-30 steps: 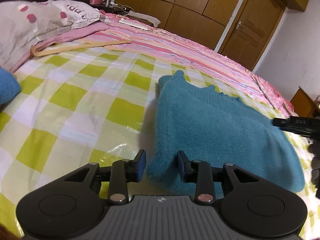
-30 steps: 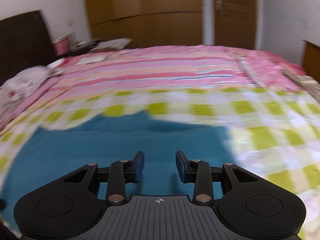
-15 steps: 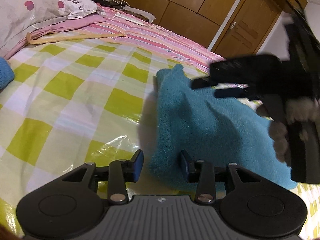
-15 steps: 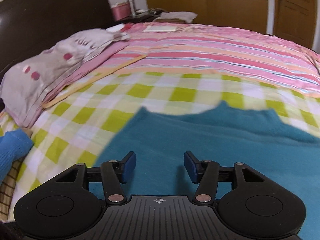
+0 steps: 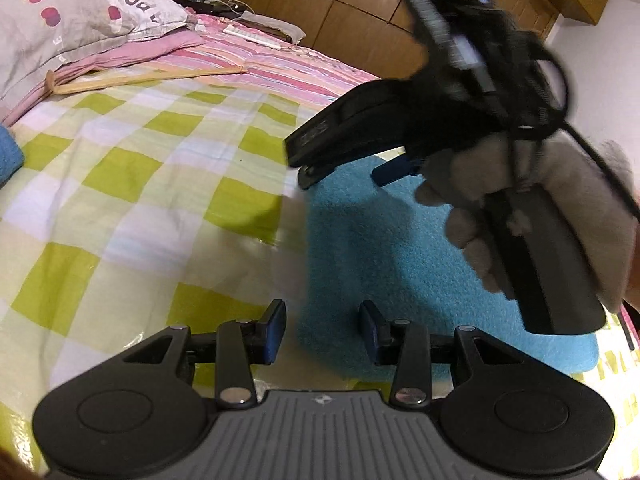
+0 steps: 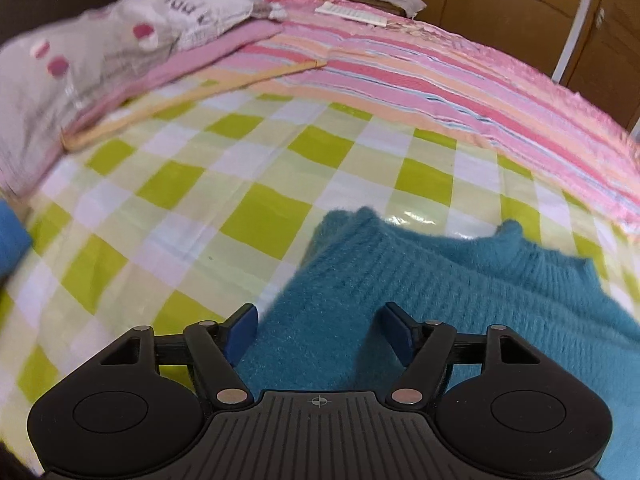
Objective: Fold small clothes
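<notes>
The teal sweater point(image 6: 404, 300) lies flat on the bed's green-checked sheet point(image 6: 192, 208), at about five o'clock in both views. The left gripper point(image 5: 322, 330) hovers at its near corner, jaws spread, pinching nothing. The right gripper point(image 6: 320, 332), jaws just widening, straddles the sweater's left edge without pressing it.

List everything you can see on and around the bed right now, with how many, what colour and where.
Fuzzy teal knitted sweater: one, teal, flat on the checked cloth.
Green-and-white checked cloth: one, covering the near bed.
Pink striped blanket: one, beyond the cloth.
Grey spotted pillow: one, far left.
Wooden wardrobe: brown, back wall.
Left gripper: black, open, at the sweater's near edge.
Right gripper: black, jaws just opening, over the sweater's far corner.
Gloved hand: one, holding the right gripper.
</notes>
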`<state>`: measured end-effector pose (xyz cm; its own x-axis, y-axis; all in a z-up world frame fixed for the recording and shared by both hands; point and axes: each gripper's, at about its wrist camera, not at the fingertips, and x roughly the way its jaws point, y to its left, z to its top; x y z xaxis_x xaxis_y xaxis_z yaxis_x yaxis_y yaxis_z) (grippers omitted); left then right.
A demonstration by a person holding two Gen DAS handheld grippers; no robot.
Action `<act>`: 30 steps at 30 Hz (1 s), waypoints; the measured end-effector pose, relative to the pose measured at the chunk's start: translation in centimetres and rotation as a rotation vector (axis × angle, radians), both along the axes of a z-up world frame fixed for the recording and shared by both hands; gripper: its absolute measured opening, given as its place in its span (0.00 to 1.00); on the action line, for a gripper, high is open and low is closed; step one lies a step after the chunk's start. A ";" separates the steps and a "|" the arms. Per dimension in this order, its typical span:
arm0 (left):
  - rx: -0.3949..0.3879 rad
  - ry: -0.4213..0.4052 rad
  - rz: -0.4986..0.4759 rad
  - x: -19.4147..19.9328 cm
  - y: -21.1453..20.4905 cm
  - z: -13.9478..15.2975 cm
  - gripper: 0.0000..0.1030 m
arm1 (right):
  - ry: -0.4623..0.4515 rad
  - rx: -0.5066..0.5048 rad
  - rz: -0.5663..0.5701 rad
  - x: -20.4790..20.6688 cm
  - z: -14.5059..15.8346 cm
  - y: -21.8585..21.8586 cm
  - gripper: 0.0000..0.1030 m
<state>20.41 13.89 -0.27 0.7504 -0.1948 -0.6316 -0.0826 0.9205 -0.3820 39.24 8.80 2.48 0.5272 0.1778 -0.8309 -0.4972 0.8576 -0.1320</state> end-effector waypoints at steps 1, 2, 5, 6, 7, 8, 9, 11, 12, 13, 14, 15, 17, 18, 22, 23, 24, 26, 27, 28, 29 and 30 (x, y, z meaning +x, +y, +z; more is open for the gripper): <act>0.006 -0.001 -0.002 0.0 -0.1 0.0 0.44 | -0.007 -0.030 0.007 -0.1 -0.3 0.5 0.71; 0.009 -0.001 -0.004 0.0 -0.2 0.0 0.44 | -0.014 -0.054 0.014 -0.1 -0.6 0.8 0.72; 0.016 -0.002 -0.005 0.1 -0.3 -0.1 0.44 | -0.046 -0.149 0.051 -0.4 -1.6 2.1 0.73; 0.018 -0.002 -0.005 0.1 -0.4 0.0 0.44 | -0.059 -0.176 0.063 -0.5 -2.0 2.4 0.74; 0.023 -0.004 -0.006 0.1 -0.5 0.0 0.44 | -0.070 -0.197 0.070 -0.5 -2.3 2.6 0.76; 0.027 -0.005 -0.006 0.0 -0.6 0.0 0.44 | -0.074 -0.203 0.069 -0.5 -2.5 2.8 0.76; 0.033 -0.006 -0.006 0.0 -0.7 0.1 0.44 | -0.075 -0.205 0.067 -0.4 -2.6 2.8 0.76; 0.047 -0.008 -0.006 -0.1 -0.9 0.2 0.45 | -0.072 -0.206 0.064 -0.2 -2.6 2.8 0.76; 0.056 -0.010 -0.007 -0.2 -1.1 0.2 0.45 | -0.073 -0.208 0.067 -0.2 -2.6 2.8 0.74; 0.068 -0.013 -0.007 -0.2 -1.2 0.3 0.45 | -0.075 -0.210 0.070 -0.2 -2.5 2.7 0.71; 0.078 -0.016 -0.009 -0.3 -1.3 0.4 0.45 | -0.080 -0.213 0.072 -0.3 -2.5 2.5 0.68; 0.086 -0.018 -0.011 -0.4 -1.5 0.5 0.48 | -0.085 -0.218 0.077 -0.4 -2.4 2.4 0.63; 0.098 -0.021 -0.012 -0.5 -1.7 0.6 0.51 | -0.092 -0.223 0.086 -0.5 -2.3 2.1 0.56; 0.099 -0.021 -0.016 -0.5 -1.8 0.6 0.51 | -0.093 -0.221 0.087 -0.6 -2.2 1.9 0.53; 0.126 -0.019 -0.025 -0.7 -2.5 0.7 0.55 | -0.096 -0.206 0.087 -0.8 -1.8 1.6 0.44; 0.132 -0.020 -0.026 -0.8 -2.5 0.7 0.56 | -0.096 -0.197 0.085 -0.9 -1.6 1.4 0.43; 0.137 -0.020 -0.028 -0.8 -2.7 0.7 0.57 | -0.094 -0.185 0.081 -0.9 -1.4 1.2 0.40; 0.146 -0.020 -0.033 -0.8 -3.0 0.7 0.58 | -0.087 -0.159 0.075 -0.8 -1.0 0.6 0.37; 0.150 -0.019 -0.032 -0.6 -3.2 0.7 0.59 | -0.083 -0.147 0.073 -0.8 -0.8 0.4 0.35; 0.156 -0.019 -0.032 -0.6 -3.4 0.8 0.60 | -0.079 -0.135 0.070 -0.7 -0.6 0.1 0.34; 0.161 -0.018 -0.032 -0.6 -3.5 0.7 0.60 | -0.077 -0.126 0.069 -0.7 -0.5 0.0 0.34; 0.167 -0.017 -0.031 -0.5 -3.5 0.6 0.61 | -0.077 -0.120 0.068 -0.8 -0.4 -0.2 0.33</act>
